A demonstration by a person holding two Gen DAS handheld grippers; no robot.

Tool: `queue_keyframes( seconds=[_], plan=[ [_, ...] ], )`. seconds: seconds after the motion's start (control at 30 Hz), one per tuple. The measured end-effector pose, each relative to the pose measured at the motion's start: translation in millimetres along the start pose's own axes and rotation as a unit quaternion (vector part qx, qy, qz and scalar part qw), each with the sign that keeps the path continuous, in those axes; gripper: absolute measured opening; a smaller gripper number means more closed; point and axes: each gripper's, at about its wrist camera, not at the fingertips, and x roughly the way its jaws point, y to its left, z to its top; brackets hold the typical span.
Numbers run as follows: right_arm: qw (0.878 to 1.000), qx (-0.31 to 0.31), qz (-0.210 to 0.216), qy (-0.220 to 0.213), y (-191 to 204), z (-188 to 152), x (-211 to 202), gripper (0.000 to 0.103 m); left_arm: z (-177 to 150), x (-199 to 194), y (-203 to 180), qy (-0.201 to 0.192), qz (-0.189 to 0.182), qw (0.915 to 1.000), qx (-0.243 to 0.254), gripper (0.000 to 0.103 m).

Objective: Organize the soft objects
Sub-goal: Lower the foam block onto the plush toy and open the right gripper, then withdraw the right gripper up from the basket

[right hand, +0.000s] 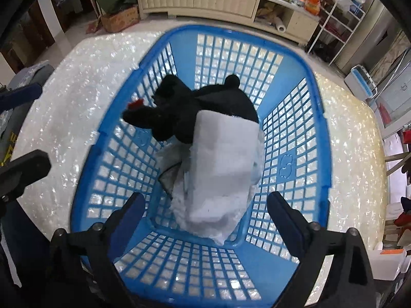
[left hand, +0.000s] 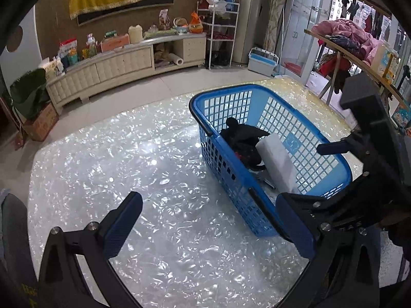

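The work surface is a table [left hand: 108, 169] with a glossy, pearl-patterned white top, set in a living room with a long cream cabinet [left hand: 123, 64] against the far wall. A blue lattice basket [left hand: 331, 154] stands on the table toward its right side. Inside the basket lie a black plush toy [right hand: 195, 113], a white foam block [right hand: 226, 169] resting partly on the toy, and a grey-white cloth [right hand: 172, 161] tucked beneath the block. The right gripper [right hand: 205, 213] is positioned directly above the basket interior; its jaws are spread wide and contain nothing, with the foam block lying below and between them but not gripped. The left gripper [left hand: 213, 223] is positioned over bare table surface just beside the near wall of the basket; its jaws are likewise spread wide and empty. Assessment of progress: three soft items are already deposited in the basket, and no further loose soft item is visible on the portion of the table shown in either view. The task therefore appears to be at or near completion. Areas of the table behind both cameras are not visible and cannot be confirmed.
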Motion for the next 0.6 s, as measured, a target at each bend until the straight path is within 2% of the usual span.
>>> queue_keyframes(
  seconds=[0.07,0.33,0.47,0.6],
  plan=[
    [1.0,0.003,0.003,-0.015,-0.8,-6.5,-12.6,0.102,-2.7,-8.0,-3.2,-0.011,0.005,0.9999,0.004,0.103],
    [0.993,0.051,0.014,-0.107,3.6,-39.1,-74.0,0.103,-11.5,-48.3,-16.4,-0.057,0.011,0.9983,-0.005,0.103],
    [0.982,0.068,0.005,-0.176,4.0,-56.4,-113.9,0.103,-16.9,-75.9,-24.8,-0.086,0.032,0.9956,-0.021,0.103],
    [0.97,0.085,0.0,-0.228,2.4,-67.8,-143.2,0.103,-23.3,-102.8,-31.5,-0.122,0.028,0.9916,-0.033,0.103]
  ],
)
